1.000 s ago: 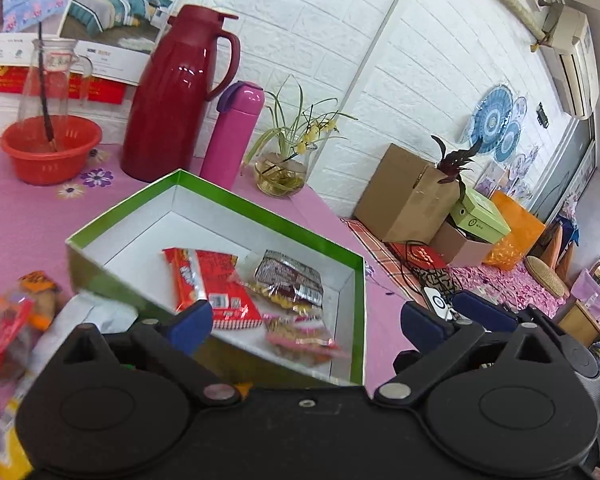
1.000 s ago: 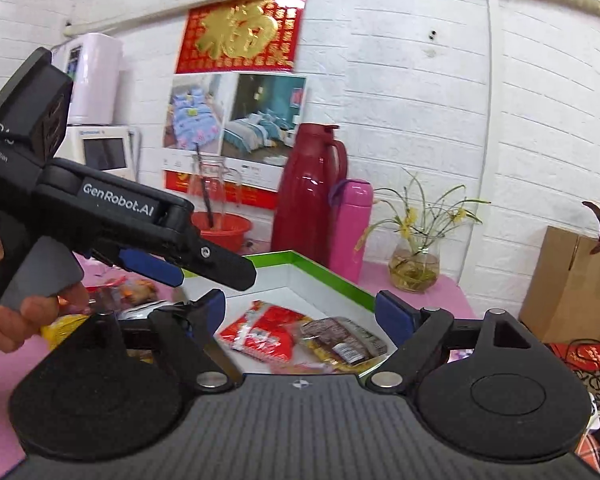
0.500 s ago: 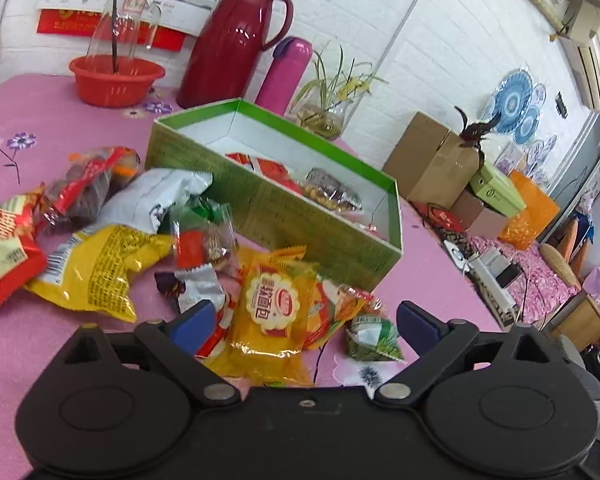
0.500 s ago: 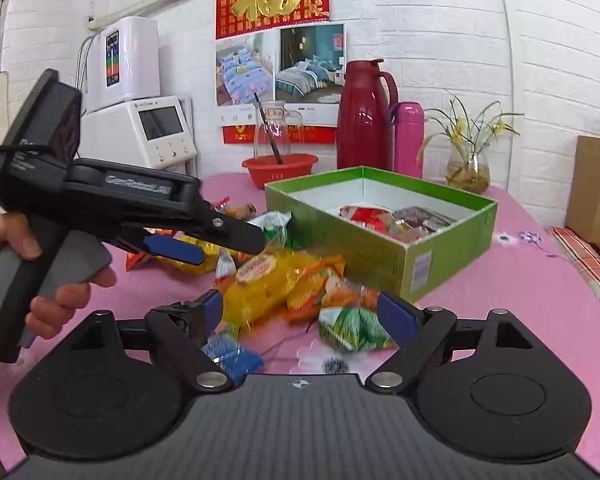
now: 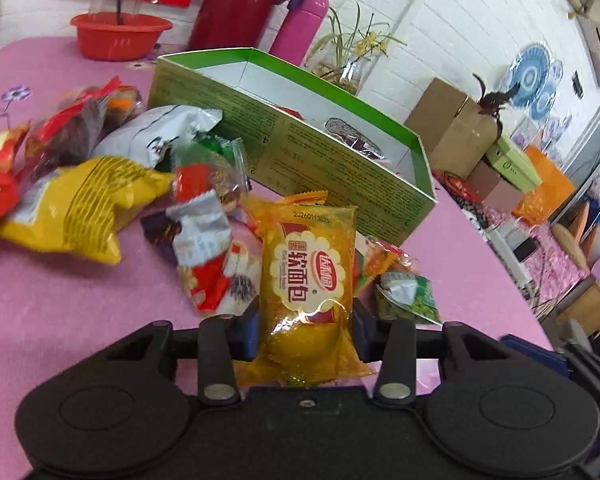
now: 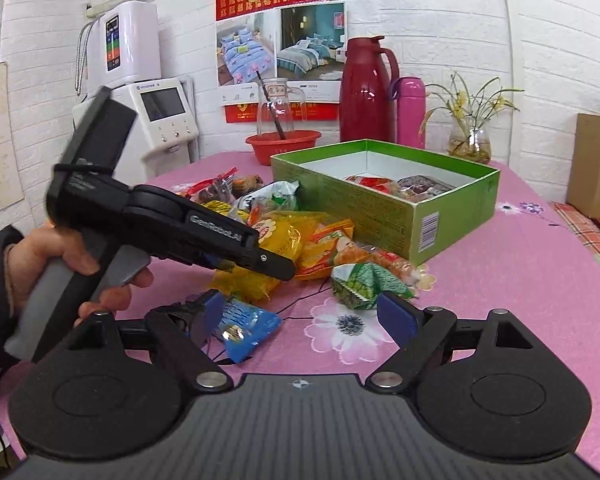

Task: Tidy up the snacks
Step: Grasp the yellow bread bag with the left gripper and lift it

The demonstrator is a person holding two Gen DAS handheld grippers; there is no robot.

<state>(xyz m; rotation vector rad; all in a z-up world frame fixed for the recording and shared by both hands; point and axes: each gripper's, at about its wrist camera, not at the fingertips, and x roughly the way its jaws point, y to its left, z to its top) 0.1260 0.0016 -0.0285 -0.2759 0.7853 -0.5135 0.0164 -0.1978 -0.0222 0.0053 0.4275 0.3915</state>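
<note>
A pink flowered table (image 6: 520, 280) fills most of the room's near side, and on it, toward the far right, sits one open green box (image 6: 452, 216) with at least two packets lying inside, a red one and a dark one. Behind the box, along the white wall, stand one dark red jug (image 6: 364, 92), one pink flask (image 6: 410, 112), one glass vase of grass-like plants (image 6: 470, 140) and one red bowl (image 6: 284, 144) with a glass jar in it. Left of the box lies a loose pile of snack bags; it touches the box's near wall, while the pink cloth near and right of the box lies bare out to the table edge. The left gripper (image 5: 306, 330) is clamped on the yellow bread packet (image 5: 308, 276) at the near end of that pile, both fingers pressed against the packet's sides. Just right of it lies one small green pea packet (image 5: 410, 298). The right gripper (image 6: 300, 314) hangs over the near edge of the table with its fingers wide apart and nothing between them; one blue packet (image 6: 248, 326) lies by its left finger.
</note>
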